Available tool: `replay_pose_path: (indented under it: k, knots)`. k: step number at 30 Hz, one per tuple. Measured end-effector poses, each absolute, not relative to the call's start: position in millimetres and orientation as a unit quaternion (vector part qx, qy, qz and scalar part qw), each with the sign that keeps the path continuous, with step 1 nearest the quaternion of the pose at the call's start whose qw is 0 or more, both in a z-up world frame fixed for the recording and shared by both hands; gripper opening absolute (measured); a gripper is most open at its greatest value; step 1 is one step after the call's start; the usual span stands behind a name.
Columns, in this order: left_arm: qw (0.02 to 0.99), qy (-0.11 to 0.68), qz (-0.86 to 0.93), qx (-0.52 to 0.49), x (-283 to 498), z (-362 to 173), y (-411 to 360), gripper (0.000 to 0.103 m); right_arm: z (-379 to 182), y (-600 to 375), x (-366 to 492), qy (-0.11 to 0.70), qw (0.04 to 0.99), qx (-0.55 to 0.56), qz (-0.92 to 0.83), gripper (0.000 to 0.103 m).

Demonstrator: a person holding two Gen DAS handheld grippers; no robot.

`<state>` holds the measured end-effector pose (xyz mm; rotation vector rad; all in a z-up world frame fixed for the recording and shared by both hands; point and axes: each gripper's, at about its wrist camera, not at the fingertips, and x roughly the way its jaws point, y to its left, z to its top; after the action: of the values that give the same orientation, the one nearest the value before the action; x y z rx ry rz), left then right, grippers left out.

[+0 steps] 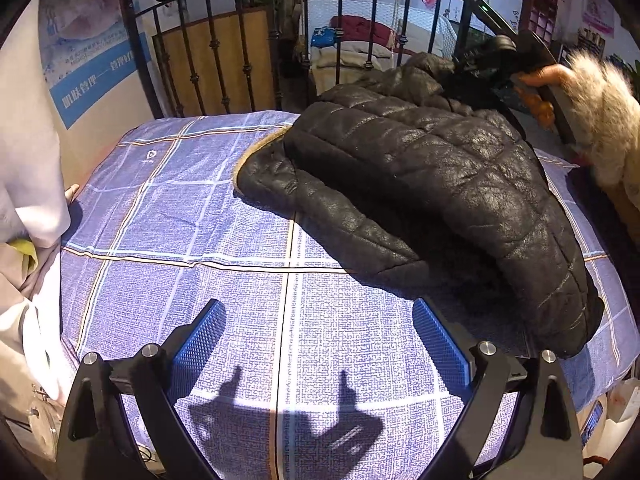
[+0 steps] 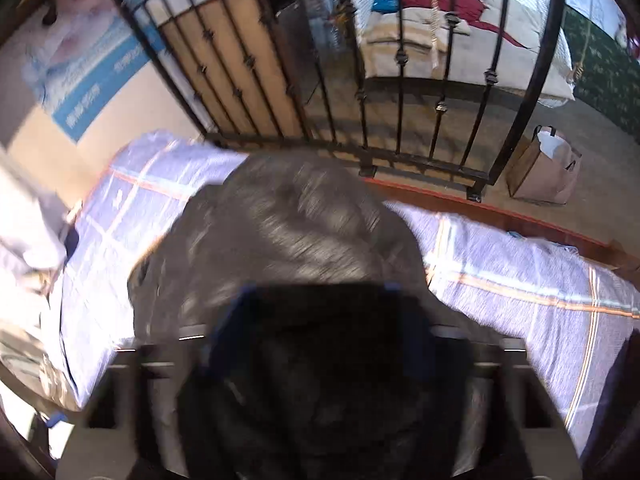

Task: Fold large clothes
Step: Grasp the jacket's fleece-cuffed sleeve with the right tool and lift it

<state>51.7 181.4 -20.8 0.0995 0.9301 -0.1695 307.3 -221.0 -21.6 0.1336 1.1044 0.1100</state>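
A black quilted puffer jacket (image 1: 420,184) with a tan-lined collar lies on the blue plaid bedsheet (image 1: 180,208), right of centre. Its far right part is lifted off the bed. My left gripper (image 1: 318,320) is open and empty, low over the sheet, just left of the jacket's near sleeve. My right gripper (image 1: 480,64) is shut on the jacket's raised far end and holds it up. In the blurred right wrist view the jacket (image 2: 288,232) hangs from between the blue pads (image 2: 404,320) and fills the middle.
A black iron bed rail (image 1: 240,52) stands at the bed's far edge. White and beige cloth (image 1: 28,200) lies at the left edge. A paper bag (image 2: 548,168) stands on the floor beyond the rail. A swing seat with bedding (image 2: 460,20) hangs behind.
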Motion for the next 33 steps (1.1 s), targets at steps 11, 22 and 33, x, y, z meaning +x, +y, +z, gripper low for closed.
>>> replay_pose_path:
  k: [11,22,33]
  knots:
    - [0.920,0.387,-0.062,-0.033,32,38,244,0.092,12,-71,45,0.471,0.848,-0.006,0.243,0.012]
    - [0.939,0.338,-0.050,-0.031,-44,91,275,0.097,-42,100,-62,0.509,0.770,-0.083,0.375,0.051]
    - [0.864,0.449,-0.027,-0.226,27,-9,344,0.097,58,-14,4,0.413,0.878,-0.013,0.240,0.089]
